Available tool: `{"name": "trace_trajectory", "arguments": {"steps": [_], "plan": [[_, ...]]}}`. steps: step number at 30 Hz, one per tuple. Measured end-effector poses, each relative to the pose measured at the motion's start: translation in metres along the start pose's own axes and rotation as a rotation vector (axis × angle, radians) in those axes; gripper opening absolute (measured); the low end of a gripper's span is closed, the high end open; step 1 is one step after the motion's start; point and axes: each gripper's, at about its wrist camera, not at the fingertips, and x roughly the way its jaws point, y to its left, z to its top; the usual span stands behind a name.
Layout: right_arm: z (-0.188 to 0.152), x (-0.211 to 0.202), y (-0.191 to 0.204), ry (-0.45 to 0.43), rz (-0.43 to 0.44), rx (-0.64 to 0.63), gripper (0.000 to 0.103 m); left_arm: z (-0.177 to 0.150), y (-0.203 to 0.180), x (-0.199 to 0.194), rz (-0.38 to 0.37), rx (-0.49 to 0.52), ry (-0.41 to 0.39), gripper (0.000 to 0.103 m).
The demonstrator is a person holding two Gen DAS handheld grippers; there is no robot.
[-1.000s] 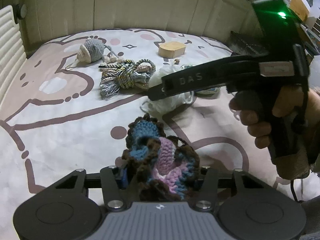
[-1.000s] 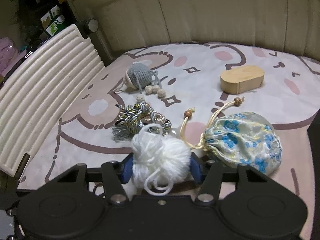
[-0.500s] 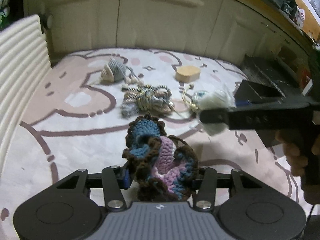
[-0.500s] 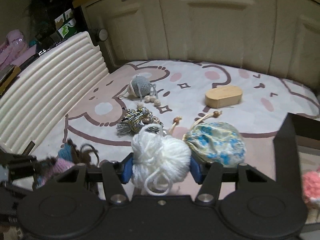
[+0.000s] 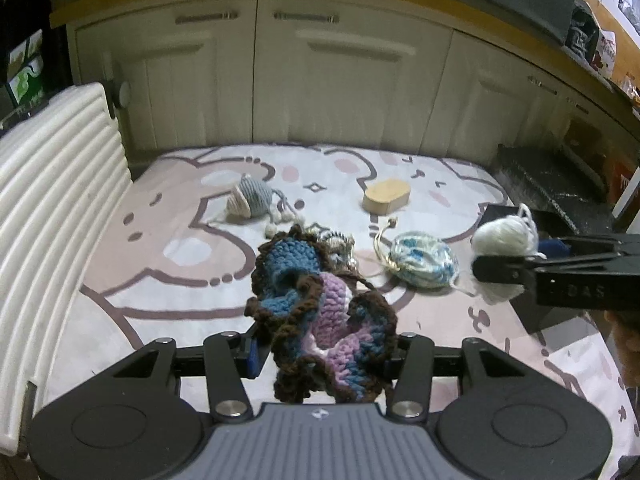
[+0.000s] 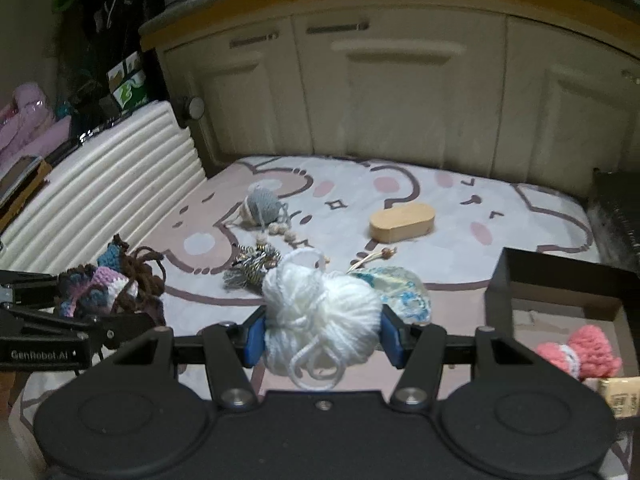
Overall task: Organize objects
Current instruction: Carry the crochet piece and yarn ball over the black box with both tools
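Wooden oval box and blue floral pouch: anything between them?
Right wrist view: only the pouch's beaded drawstring on bare mat, short of the wooden box.

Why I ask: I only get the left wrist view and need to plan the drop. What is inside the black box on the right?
Observer: A pink crochet piece lies on the brown floor of the black box.
Operator: Is the white yarn held squarely?
Observer: Yes, the right gripper has a blue pad pressed on each side of the white yarn ball.
Operator: Anything dangling from it?
Observer: A loose loop of yarn hangs under the ball, on the camera side.
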Motion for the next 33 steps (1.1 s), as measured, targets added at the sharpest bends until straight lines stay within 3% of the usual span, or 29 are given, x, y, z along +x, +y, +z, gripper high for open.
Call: {"name": "trace_trajectory", "arguments": {"steps": [16,33], "plan": [[0.001,-0.039,-0.022,-0.038,-0.068,0.010,0.058,0.024,-0.018,-0.018,0.035,0.010,-0.063,0.051],[0.005,-0.055,-0.070,-0.070,-0.127,0.051,0.059,0.047,-0.051,0.010,0.006,0.050,-0.046,0.051]]}}
